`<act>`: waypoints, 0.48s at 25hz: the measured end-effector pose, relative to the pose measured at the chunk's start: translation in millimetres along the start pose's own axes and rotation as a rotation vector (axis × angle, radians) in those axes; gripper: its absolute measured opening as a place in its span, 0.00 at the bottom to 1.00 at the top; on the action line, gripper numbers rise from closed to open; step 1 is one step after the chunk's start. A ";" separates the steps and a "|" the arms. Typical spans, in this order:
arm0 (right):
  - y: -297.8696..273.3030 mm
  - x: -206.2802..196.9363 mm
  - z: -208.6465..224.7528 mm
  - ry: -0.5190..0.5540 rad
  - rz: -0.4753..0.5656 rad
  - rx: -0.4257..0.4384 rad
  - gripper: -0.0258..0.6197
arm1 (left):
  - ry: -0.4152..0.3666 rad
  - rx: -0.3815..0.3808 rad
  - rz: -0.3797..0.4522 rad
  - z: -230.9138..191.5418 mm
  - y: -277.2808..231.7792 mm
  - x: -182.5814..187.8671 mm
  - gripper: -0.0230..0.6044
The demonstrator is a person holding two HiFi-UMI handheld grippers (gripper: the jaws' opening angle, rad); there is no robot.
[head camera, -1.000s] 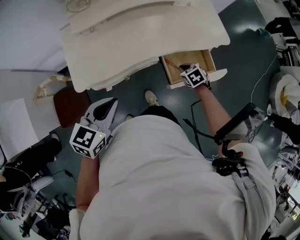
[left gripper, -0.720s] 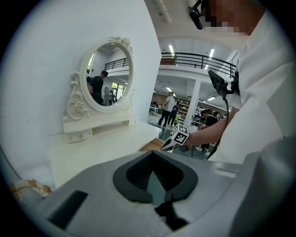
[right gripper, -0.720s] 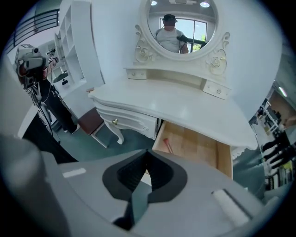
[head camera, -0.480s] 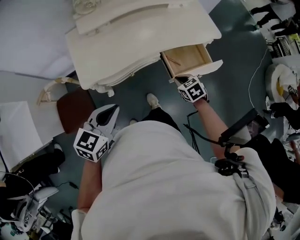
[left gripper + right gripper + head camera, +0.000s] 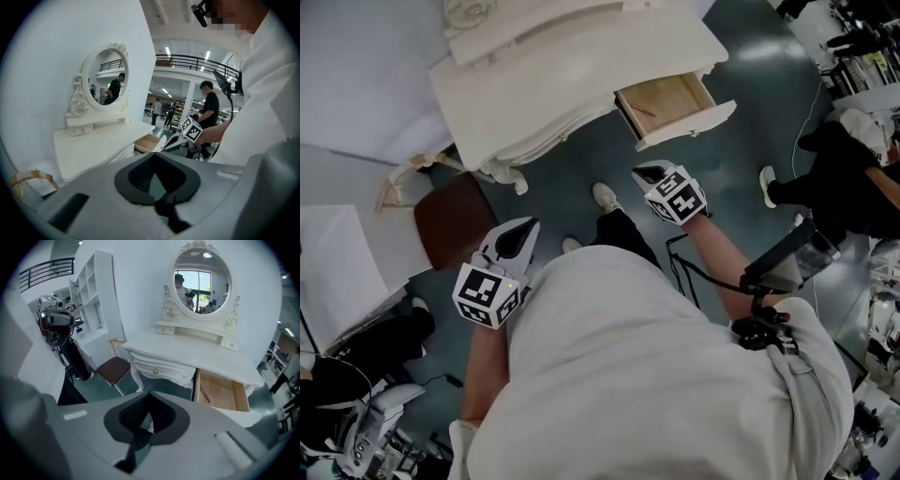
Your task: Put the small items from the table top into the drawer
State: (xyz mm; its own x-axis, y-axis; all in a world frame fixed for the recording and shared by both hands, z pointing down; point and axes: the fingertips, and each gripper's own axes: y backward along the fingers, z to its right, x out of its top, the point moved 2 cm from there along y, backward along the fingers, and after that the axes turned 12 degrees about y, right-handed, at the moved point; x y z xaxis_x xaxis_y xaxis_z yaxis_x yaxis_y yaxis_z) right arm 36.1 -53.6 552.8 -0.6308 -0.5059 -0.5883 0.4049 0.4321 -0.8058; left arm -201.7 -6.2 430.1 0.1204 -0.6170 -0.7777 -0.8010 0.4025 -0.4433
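My right gripper (image 5: 643, 172) hangs closed and empty just short of the open drawer (image 5: 677, 94) at the desk's (image 5: 562, 66) right end. My left gripper (image 5: 523, 231), also closed on nothing, waits well off the desk's front edge. A thin reddish stick (image 5: 643, 111), slim and light, lies by the drawer's left wall. I see nothing small on the desk top, so I judge the stowing done. Next, probably, comes a square push on the drawer front.
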 end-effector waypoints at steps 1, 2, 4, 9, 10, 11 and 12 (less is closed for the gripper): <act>2.9 2.7 -6.9 0.002 0.006 0.001 0.04 | -0.003 -0.005 0.000 1.3 2.7 -2.1 0.04; 5.4 5.3 -13.2 0.005 0.012 0.001 0.04 | -0.006 -0.009 0.001 2.6 5.4 -3.8 0.04; 9.6 9.4 -24.3 0.013 0.020 0.004 0.04 | -0.009 -0.015 0.004 5.6 10.1 -7.3 0.04; 16.7 15.5 -42.2 0.031 0.038 0.016 0.04 | -0.010 -0.021 0.010 12.7 15.1 -15.4 0.04; 17.7 16.8 -44.5 0.034 0.042 0.017 0.04 | -0.009 -0.021 0.010 13.4 15.7 -16.8 0.04; 18.8 18.0 -47.0 0.037 0.045 0.018 0.04 | -0.008 -0.022 0.010 13.9 16.5 -18.6 0.04; 19.9 19.0 -49.7 0.039 0.047 0.020 0.04 | -0.007 -0.022 0.009 14.3 17.5 -20.6 0.04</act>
State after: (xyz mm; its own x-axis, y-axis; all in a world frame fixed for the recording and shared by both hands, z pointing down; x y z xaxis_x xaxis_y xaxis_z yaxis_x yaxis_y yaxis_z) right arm -0.7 -17.5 529.0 -0.6359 -0.4559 -0.6227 0.4475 0.4396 -0.7788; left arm -209.8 23.2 432.0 0.1167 -0.6086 -0.7849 -0.8150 0.3929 -0.4259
